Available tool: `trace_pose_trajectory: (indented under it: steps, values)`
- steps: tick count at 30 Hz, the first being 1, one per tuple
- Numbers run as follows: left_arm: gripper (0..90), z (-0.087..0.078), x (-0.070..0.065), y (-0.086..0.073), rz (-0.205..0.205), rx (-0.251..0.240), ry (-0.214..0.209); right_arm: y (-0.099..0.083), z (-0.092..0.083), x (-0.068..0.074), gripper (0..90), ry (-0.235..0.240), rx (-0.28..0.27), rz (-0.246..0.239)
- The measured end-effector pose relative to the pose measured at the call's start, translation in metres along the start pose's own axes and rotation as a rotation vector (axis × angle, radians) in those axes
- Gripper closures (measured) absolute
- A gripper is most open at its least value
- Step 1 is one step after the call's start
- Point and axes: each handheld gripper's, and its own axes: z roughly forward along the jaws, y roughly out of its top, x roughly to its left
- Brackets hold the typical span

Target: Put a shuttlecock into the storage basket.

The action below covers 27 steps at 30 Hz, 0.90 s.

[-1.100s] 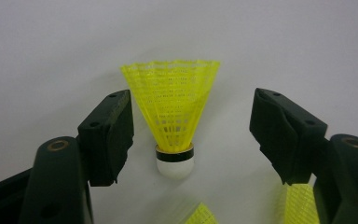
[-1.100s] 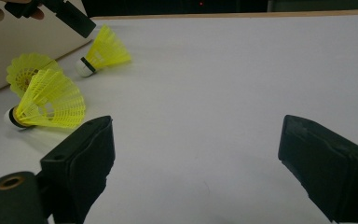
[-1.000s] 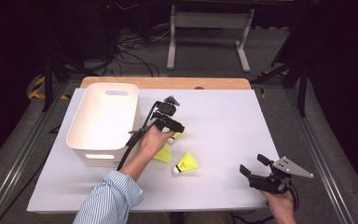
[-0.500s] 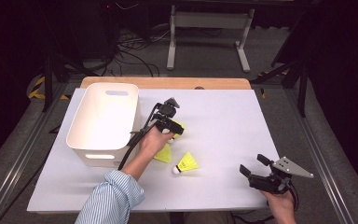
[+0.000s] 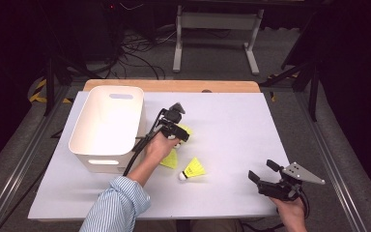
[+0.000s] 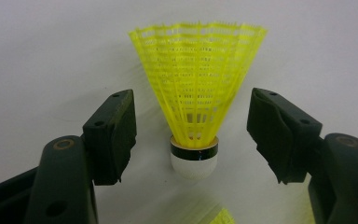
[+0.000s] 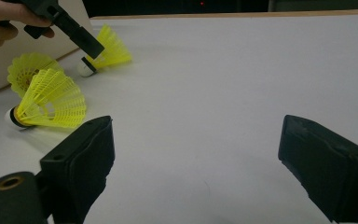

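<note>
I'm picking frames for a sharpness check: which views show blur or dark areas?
High view: floor and surroundings very dark, white table evenly lit. Left gripper view: shuttlecock sharp, yellow smear at the bottom edge blurred. Right gripper view: near jaws soft, shuttlecocks reasonably crisp.

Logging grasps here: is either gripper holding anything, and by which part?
Nothing held. The left gripper straddles a yellow shuttlecock, pads clear; right gripper open.

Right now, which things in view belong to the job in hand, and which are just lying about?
In the job:
left gripper, open
shuttlecock between its jaws
white bin

Lying about:
two other shuttlecocks
right gripper, open, nothing between its jaws
</note>
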Motion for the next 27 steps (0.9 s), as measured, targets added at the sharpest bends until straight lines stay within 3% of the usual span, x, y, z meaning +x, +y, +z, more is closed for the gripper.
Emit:
trace_pose_trajectory:
  steps: [11,19,27]
  values:
    - [41.0,0.0045,0.0017,-0.0022,-0.006,0.029,-0.015,-0.0001,0.0000,-0.0002,11.4,0.000,0.001,0.000]
    - [53.1,0.0051,0.0005,-0.0025,0.003,0.031,-0.030,-0.0001,0.0002,-0.0006,11.3,0.001,0.003,0.004]
    - [58.5,0.0066,-0.0014,-0.0029,0.010,0.037,-0.023,-0.0001,0.0003,-0.0003,11.3,0.001,0.004,0.002]
